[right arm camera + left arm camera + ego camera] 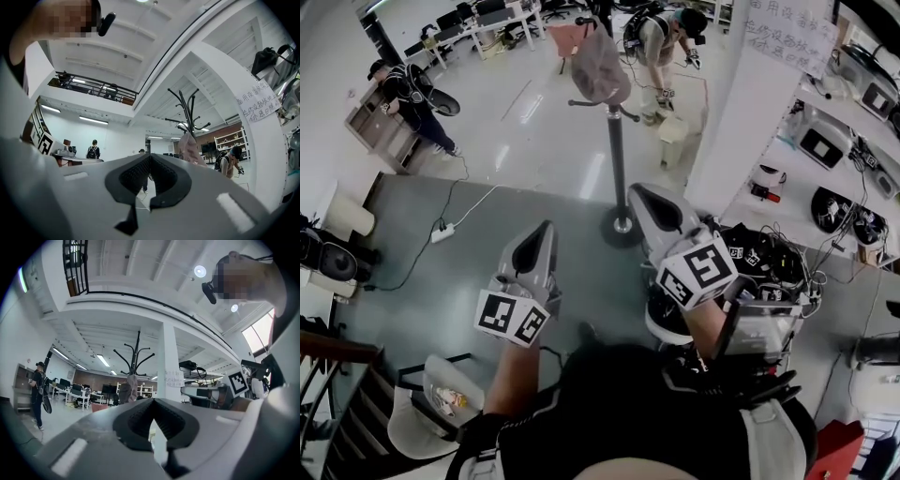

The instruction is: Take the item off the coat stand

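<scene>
A black coat stand (616, 150) rises from a round base on the floor ahead of me. A pale pinkish-grey bag (599, 67) hangs from one of its upper hooks. The left gripper view shows the stand (136, 352) and the bag (130, 386) in the distance, and so does the right gripper view, with the stand (186, 115) and the bag (189, 147). My left gripper (546, 231) is shut and holds nothing, well short of the stand. On the other side my right gripper (639, 192) is shut and empty, close to the stand's base in the head view.
A white pillar (748, 112) with a paper notice stands right of the stand. Shelves with equipment (825, 178) run along the right. A power strip and cable (442, 232) lie on the floor at left. Other people (412, 94) stand further back.
</scene>
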A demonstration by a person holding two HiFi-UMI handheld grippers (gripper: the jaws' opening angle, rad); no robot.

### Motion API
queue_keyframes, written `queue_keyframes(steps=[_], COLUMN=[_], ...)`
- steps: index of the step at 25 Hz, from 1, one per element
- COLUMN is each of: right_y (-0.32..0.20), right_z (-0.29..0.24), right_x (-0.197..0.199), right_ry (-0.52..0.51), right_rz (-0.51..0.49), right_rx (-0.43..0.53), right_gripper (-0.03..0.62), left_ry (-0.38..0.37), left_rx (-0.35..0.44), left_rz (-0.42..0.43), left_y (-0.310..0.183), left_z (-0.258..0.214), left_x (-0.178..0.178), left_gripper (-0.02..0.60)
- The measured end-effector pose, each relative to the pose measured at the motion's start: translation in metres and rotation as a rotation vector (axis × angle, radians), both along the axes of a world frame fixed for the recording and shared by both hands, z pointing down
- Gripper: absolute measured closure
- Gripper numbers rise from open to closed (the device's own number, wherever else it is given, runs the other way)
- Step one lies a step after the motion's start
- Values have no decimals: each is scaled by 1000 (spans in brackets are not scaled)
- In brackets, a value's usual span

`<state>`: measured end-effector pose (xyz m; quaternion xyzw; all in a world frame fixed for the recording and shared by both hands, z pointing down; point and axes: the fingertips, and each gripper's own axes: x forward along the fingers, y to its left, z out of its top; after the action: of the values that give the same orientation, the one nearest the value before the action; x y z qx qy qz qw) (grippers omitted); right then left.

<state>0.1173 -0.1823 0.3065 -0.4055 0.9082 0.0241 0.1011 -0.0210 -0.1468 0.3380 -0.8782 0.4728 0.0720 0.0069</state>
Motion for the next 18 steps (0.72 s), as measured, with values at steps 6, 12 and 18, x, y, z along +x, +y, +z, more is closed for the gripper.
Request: queue_keyframes(steps=[6,12,18], right_y=[-16,-34,-52], right_z=[-5,-12,-17], right_x=[-22,-37,-52], right_ry=[12,13,26], right_rz=[43,78,107], right_rx=[18,30,41], right_gripper=[585,583,573], left_ry=[-4,12,25], left_rx=[5,16,20], left_rz=[30,48,74], left_y=[-22,-44,-60], left_z=[-2,-6,-5], left_x=[-22,-43,-60], left_gripper=[568,568,568])
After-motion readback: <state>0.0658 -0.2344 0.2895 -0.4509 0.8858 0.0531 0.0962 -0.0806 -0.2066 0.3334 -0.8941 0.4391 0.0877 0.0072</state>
